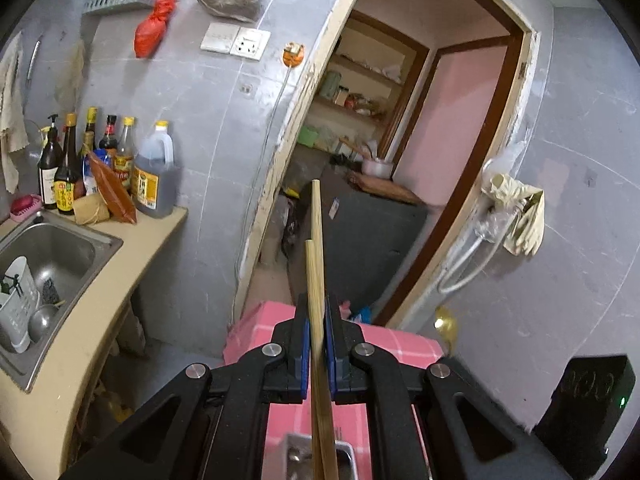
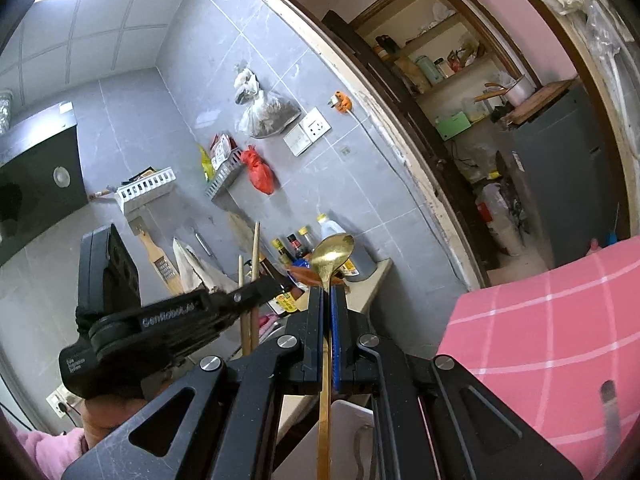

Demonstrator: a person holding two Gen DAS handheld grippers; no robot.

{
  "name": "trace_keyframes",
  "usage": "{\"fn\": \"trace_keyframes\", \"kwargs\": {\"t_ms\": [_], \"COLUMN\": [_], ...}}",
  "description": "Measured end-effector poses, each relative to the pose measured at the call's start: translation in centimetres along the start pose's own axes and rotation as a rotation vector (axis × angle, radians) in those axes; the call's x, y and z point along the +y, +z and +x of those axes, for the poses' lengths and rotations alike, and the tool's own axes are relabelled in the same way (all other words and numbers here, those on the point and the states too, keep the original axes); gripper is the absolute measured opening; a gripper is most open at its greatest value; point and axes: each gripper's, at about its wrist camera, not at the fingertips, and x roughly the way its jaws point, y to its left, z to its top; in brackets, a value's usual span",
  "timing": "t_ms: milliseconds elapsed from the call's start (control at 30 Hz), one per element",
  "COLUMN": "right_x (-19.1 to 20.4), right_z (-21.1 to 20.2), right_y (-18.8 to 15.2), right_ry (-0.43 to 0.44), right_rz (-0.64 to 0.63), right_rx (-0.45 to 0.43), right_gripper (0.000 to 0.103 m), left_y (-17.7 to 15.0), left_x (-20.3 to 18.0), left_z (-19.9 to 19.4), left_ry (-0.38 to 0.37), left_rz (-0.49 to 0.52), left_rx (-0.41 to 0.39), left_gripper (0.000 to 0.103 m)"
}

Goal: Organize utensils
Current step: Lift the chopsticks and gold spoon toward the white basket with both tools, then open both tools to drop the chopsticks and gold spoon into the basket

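Landmark: the pink checked cloth [image 1: 280,320], taken as reference for all places.
Sink [image 1: 60,252]: steel basin far left of the cloth, set in a beige counter [image 1: 120,292]; a white utensil holder [image 1: 18,300] stands in it beside a metal ladle bowl.
Sauce bottles [image 1: 100,164]: row on the counter behind the sink, up and left of the cloth.
Left gripper [image 1: 318,316]: above the cloth, jaws clamped tight on a pair of wooden chopsticks [image 1: 316,248].
Chopsticks: run straight out ahead between the blue pads, tips uneven, the longer one reaching toward the doorway [image 1: 400,160]; their rear ends pass back under the gripper, over a metal tray [image 1: 344,456] on the cloth.
Right gripper [image 2: 329,292]: left of the cloth, jaws closed on the thin handle of a brass-coloured spoon [image 2: 332,254].
Spoon: bowl sticks out just past the fingertips, facing the camera; handle runs back down between the pads.
Left gripper in the right wrist view: black body at the left, chopsticks upright in it, well left of the cloth.
Person: pink sleeve [image 2: 44,448] at the lower left edge.
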Motion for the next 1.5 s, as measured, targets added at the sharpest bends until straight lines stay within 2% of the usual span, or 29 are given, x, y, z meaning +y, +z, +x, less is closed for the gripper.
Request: {"fn": "trace_keyframes", "kwargs": {"t_ms": [167,333,600,733,967,1200,1400,1500], "right_x": [-1.4,-2.8,-3.2,-3.5,-3.6,-3.5,-3.2,-3.1], "right_z": [1.2,1.6,1.4,1.5,1.9,1.7,1.4,1.0], "right_y": [-3.0,-4.4,-3.7,-3.9,-5.5,-6.3,-6.8,-7.0], "right_ry": [-0.013,-0.034,-0.049,-0.046,-0.046,-0.042,-0.053,-0.060], "right_rz": [0.015,0.032,0.015,0.013,0.002,-0.020,-0.047,-0.064], "right_rx": [0.009,0.019,0.004,0.007,0.033,0.039,0.052,0.072], "right_gripper": [0.003,0.003,0.003,0.003,0.003,0.003,0.004,0.004], "left_y": [-1.2,-1.2,0.0,-0.3,-2.7,-4.4,-5.3,-5.7], "left_x": [0.4,0.4,-0.1,0.1,1.3,1.9,1.7,1.8], "left_z": [1.0,1.6,1.5,1.5,0.1,0.0,0.2,0.2], "left_ry": [-0.007,-0.025,-0.047,-0.048,-0.061,-0.079,-0.080,-0.086], "left_rz": [0.031,0.024,0.023,0.010,0.002,-0.033,0.000,0.013], "left_rx": [-0.083,-0.104,-0.144,-0.129,-0.080,-0.093,-0.071,-0.035], "left_gripper": [0.007,0.007,0.007,0.007,0.007,0.007,0.007,0.007]}}
